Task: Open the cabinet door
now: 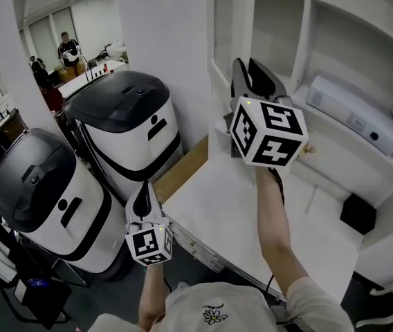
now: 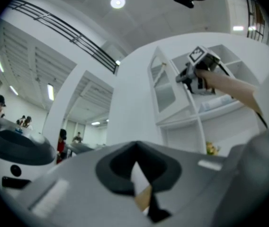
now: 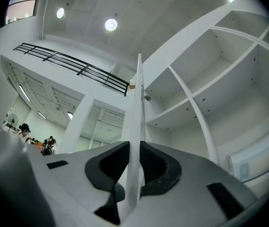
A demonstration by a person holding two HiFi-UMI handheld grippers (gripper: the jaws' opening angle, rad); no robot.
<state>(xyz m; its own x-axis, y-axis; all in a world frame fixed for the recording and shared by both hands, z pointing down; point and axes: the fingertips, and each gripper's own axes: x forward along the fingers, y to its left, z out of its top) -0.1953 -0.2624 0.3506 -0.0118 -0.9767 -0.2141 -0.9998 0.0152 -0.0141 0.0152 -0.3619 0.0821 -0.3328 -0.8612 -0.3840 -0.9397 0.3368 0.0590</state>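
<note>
The white cabinet door (image 1: pixel 224 37), with its glass pane, stands swung out from the shelves. My right gripper (image 1: pixel 249 73) is raised to it and shut on its free edge. In the right gripper view the door's thin edge (image 3: pixel 137 108) runs straight up between the two dark pads (image 3: pixel 156 162), which press on it from both sides. My left gripper (image 1: pixel 141 200) hangs low at the left, away from the cabinet, shut with nothing in it. The left gripper view shows the door (image 2: pixel 162 86) and the right gripper (image 2: pixel 191 77) from below.
Two large white-and-black rounded machines (image 1: pixel 129 126) (image 1: pixel 41 185) stand at the left. A white counter (image 1: pixel 252 206) lies under the shelves. A white device (image 1: pixel 352 109) lies on a shelf, a black box (image 1: pixel 358 213) on the counter. People stand far off at the left.
</note>
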